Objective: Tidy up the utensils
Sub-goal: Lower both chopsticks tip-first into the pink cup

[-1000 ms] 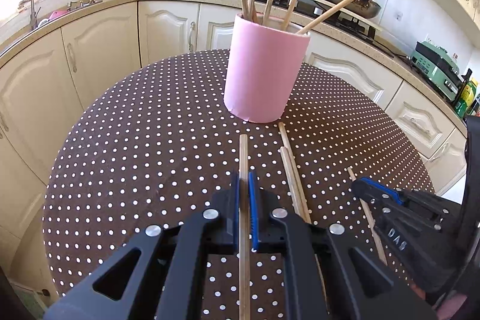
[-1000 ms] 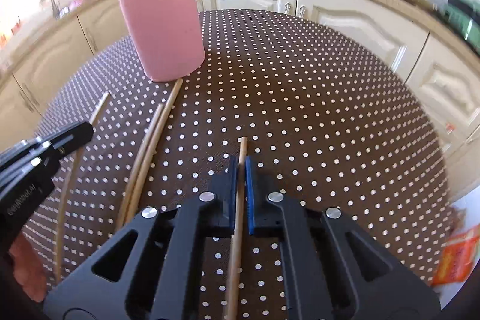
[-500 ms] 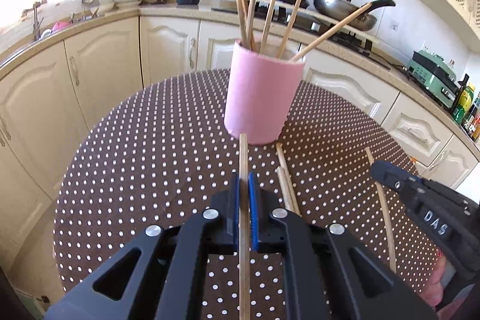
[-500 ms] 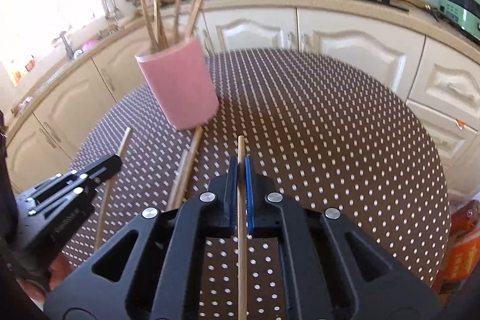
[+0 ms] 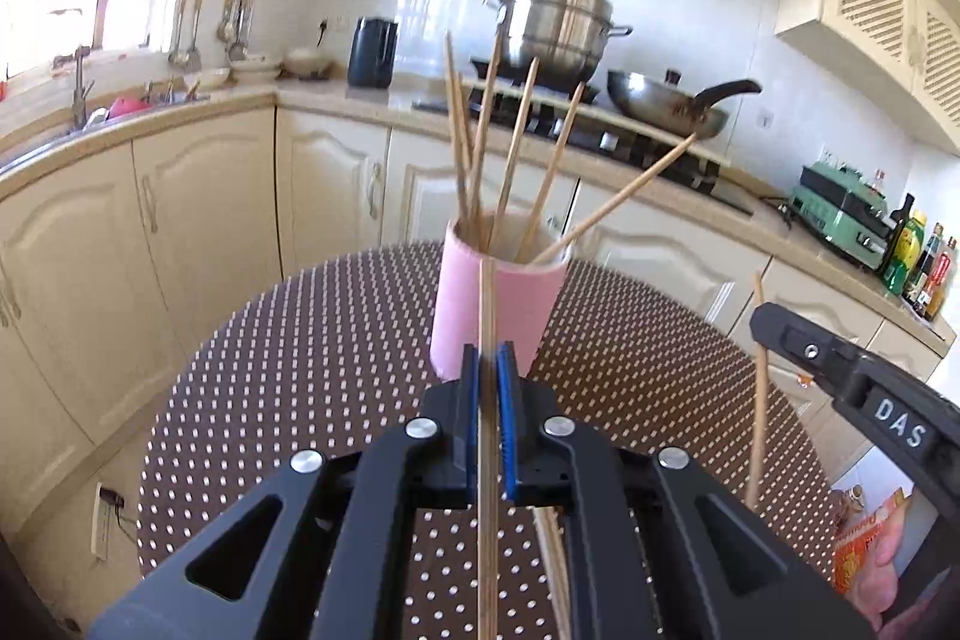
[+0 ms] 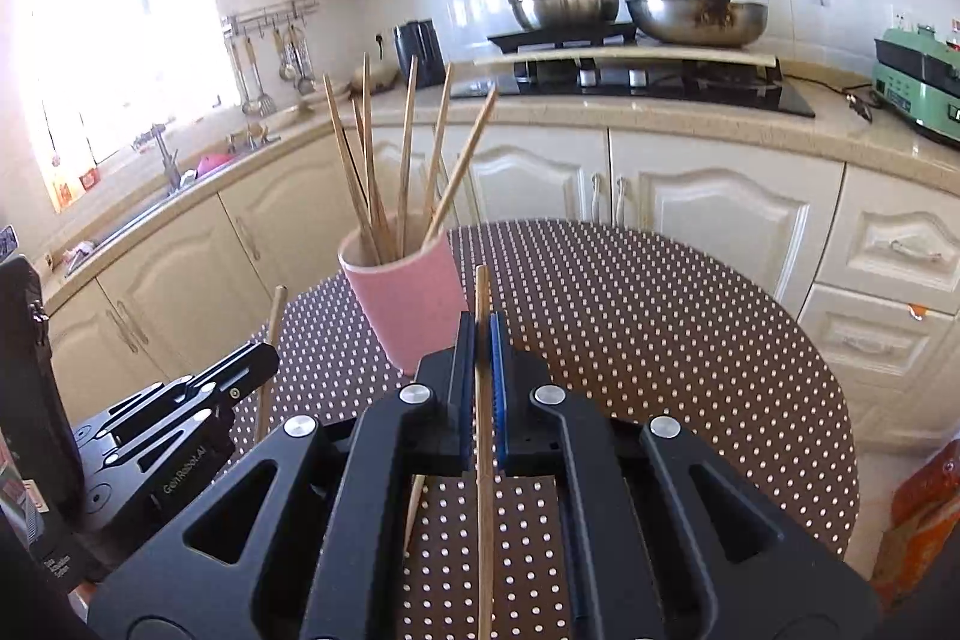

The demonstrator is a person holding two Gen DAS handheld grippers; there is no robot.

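A pink cup holding several wooden chopsticks stands on the round brown polka-dot table; it also shows in the right wrist view. My left gripper is shut on one chopstick, held above the table and pointing at the cup. My right gripper is shut on another chopstick, just right of the cup. The right gripper also shows in the left wrist view with its chopstick. Loose chopsticks lie on the table under the left gripper.
Cream kitchen cabinets and a countertop curve behind the table. A steel pot and a wok sit on the stove. A sink is at the left. An orange packet lies on the floor at the right.
Both grippers have lifted their chopsticks off the table and tilted up, so the views now look level across the kitchen. The cup has not moved.
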